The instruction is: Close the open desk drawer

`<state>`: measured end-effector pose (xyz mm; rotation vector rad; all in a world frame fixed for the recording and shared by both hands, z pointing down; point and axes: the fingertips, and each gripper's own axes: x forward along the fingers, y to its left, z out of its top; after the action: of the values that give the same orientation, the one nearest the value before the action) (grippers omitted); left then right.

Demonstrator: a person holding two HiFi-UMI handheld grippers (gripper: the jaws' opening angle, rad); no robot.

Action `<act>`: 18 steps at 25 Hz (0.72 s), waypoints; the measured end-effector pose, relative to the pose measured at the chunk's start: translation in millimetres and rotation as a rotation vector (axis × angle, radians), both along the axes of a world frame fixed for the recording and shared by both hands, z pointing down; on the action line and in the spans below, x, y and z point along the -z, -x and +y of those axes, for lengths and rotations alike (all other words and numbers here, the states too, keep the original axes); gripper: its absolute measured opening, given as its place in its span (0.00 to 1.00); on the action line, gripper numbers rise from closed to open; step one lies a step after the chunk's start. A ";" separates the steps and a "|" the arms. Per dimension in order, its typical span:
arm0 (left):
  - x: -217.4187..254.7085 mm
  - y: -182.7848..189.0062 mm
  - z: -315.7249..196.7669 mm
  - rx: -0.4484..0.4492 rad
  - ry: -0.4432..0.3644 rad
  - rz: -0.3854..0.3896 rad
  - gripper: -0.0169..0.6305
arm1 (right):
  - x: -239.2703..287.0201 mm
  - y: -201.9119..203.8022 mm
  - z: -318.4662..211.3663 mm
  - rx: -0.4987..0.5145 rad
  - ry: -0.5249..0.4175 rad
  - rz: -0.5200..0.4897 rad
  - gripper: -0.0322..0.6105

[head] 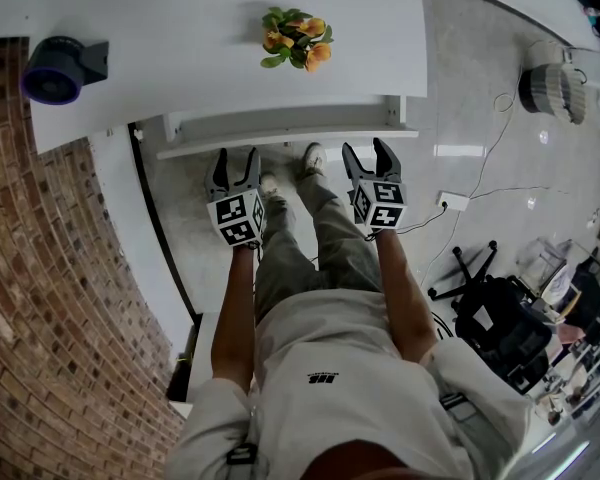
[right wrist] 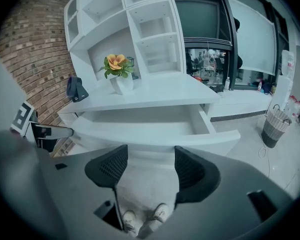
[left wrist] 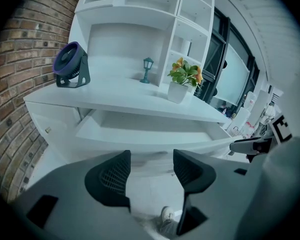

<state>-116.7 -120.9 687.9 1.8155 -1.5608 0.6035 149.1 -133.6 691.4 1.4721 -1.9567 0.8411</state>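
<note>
The white desk (head: 180, 38) has its wide shallow drawer (head: 280, 140) pulled out toward me; its inside looks empty in the right gripper view (right wrist: 155, 129). Just short of the drawer's front panel, my left gripper (head: 236, 160) hovers open with nothing between its jaws. My right gripper (head: 366, 150) is beside it to the right, also open and empty. The left gripper view shows the drawer front (left wrist: 150, 139) a little beyond the left gripper (left wrist: 151, 159), apart from it. The right gripper (right wrist: 151, 156) likewise stands clear of the panel.
A potted orange flower (head: 296, 38) and a purple fan (head: 55, 68) stand on the desk, with a small lantern figure (left wrist: 148, 69) further back. A brick wall (head: 40, 298) runs along the left. A black office chair (head: 500, 318), a power strip (head: 450, 201) and a wire basket (head: 552, 88) are on the right.
</note>
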 end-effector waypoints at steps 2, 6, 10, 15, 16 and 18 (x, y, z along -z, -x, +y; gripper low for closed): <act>-0.2 0.4 -2.7 0.002 -0.004 -0.002 0.46 | 0.6 0.9 -2.9 0.001 -0.002 -0.001 0.51; -0.7 0.8 -7.6 0.001 -0.006 -0.006 0.46 | 2.6 3.5 -8.7 0.001 -0.001 -0.008 0.51; -0.4 1.5 -11.6 0.004 -0.008 -0.008 0.45 | 0.2 0.9 -11.6 0.000 -0.007 -0.002 0.51; -0.9 2.6 -18.0 0.004 -0.012 -0.007 0.45 | -0.5 1.3 -18.1 0.004 -0.013 0.001 0.50; -0.9 2.9 -20.0 0.003 -0.014 -0.007 0.45 | -0.7 1.5 -20.1 0.005 -0.015 0.001 0.50; -1.1 2.7 -24.5 -0.001 -0.016 -0.009 0.45 | -0.9 1.4 -24.5 0.007 -0.018 0.002 0.50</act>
<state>-119.4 -145.3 689.0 1.8279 -1.5744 0.6020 147.8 -158.1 692.4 1.4751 -1.9719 0.8202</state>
